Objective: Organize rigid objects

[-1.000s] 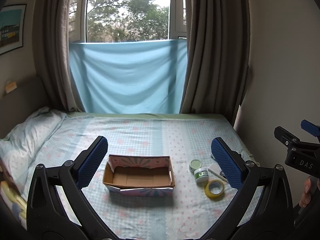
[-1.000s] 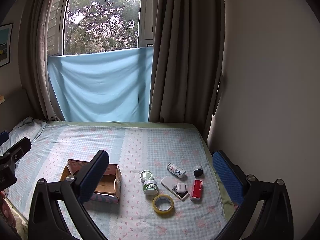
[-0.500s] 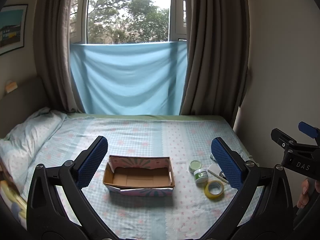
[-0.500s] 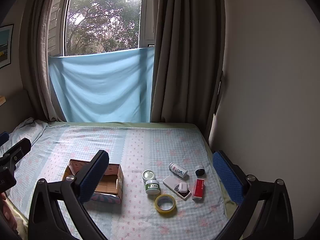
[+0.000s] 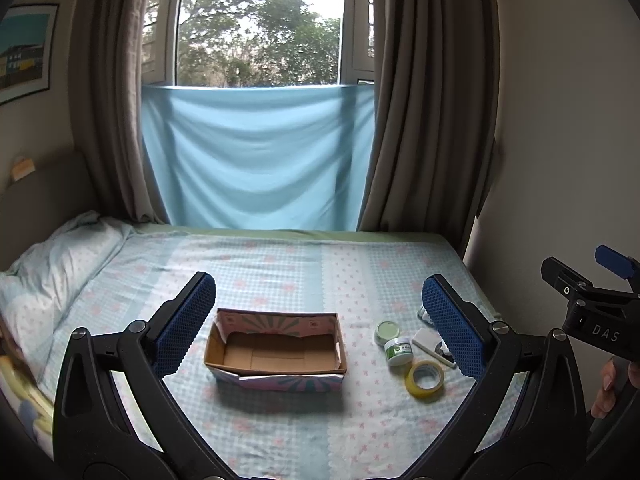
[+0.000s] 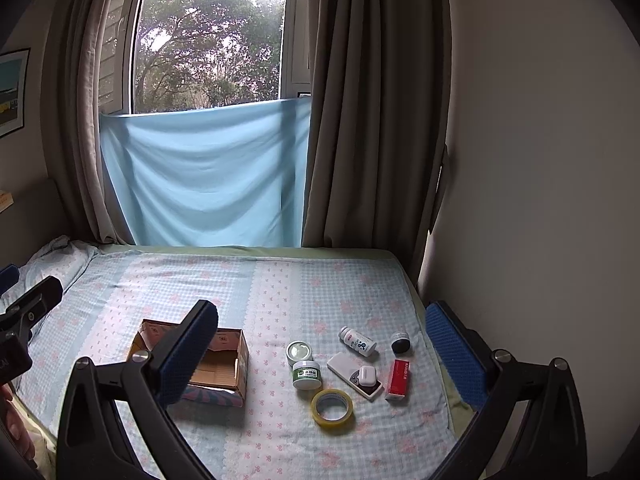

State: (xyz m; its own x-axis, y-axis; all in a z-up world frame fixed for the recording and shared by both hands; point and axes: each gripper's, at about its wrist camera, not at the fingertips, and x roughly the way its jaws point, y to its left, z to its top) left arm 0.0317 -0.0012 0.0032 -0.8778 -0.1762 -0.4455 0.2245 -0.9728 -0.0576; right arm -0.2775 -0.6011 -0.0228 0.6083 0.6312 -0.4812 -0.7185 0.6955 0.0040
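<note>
Both grippers, left and right, fingers wide apart, holding nothing; cardboard box left of tape roll on bed.

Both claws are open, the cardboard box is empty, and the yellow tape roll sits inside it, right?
Not quite: the yellow tape roll lies on the bed sheet to the right of the cardboard box, as the right wrist view shows. The rest holds.

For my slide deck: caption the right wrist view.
Open right gripper above a bed holding an empty cardboard box, tape roll, jars and small items.
</note>
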